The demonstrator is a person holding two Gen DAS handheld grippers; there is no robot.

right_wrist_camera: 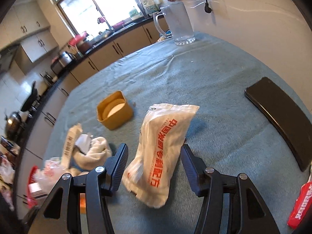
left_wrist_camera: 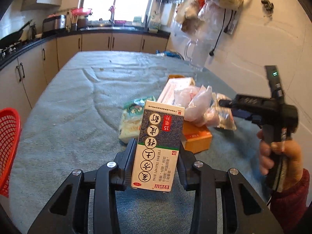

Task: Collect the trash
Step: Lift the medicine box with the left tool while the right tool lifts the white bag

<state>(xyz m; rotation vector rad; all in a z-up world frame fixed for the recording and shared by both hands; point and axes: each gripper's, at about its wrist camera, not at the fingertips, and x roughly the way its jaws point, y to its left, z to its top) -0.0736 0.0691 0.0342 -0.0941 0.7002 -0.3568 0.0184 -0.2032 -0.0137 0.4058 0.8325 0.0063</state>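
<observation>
The left hand-held gripper clamps the medicine box, light, stiff card. The right hand-held gripper stands wide around the white packet: soft, crinkly; pinch mid-body.

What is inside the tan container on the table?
The tan container lies tipped on its side, its opening toward the camera, showing a round white disc inside. Anything behind that disc is hidden.

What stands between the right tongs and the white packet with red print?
Nothing visible. The packet already lies on the cloth between the open right tongs, with clear gaps to both fingers.
</observation>
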